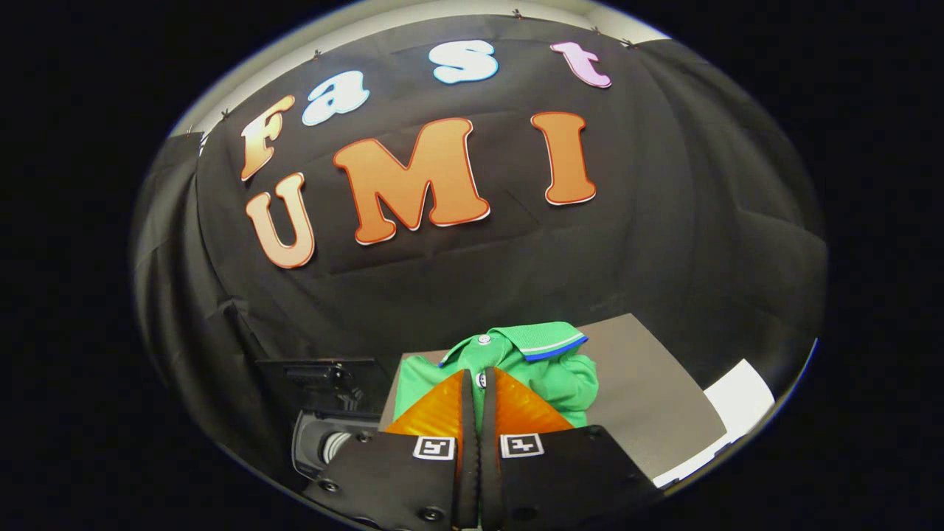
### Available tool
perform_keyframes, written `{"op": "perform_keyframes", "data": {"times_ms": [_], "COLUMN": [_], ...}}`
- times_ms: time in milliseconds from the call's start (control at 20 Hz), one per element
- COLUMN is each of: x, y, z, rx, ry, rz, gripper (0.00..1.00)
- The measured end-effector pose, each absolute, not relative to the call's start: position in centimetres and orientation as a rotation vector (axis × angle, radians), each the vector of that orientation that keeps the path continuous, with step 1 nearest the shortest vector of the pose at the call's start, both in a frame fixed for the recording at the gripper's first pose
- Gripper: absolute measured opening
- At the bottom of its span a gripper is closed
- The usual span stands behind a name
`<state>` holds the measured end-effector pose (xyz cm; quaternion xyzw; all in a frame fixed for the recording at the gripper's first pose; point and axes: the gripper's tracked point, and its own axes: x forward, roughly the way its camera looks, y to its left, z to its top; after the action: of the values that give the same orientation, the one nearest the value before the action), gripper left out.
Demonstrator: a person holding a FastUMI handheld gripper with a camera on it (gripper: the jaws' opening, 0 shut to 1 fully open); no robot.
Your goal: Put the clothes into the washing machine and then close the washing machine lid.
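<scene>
We see a green polo shirt (pixel 560 380), folded, collar edged blue and white, lying just ahead of the nearly closed jaws; the washing machine (pixel 332 435) sits left of them, lid raised.

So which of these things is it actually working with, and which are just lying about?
Part of the job:
- green polo shirt, just ahead of the nearly closed gripper
- washing machine, lid up

Just lying about:
- grey table
- white sheet
</scene>
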<state>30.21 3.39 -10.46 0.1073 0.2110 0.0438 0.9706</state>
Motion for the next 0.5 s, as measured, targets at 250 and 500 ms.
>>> {"op": "perform_keyframes", "data": {"times_ms": [250, 500], "x": [28.7, 27.4], "y": [6.5, 10.4], "z": [-6.5, -3.1], "rx": [0.201, 0.192], "ry": [0.378, 0.341], "rz": [0.085, 0.114], "gripper": [0.09, 0.09]}}
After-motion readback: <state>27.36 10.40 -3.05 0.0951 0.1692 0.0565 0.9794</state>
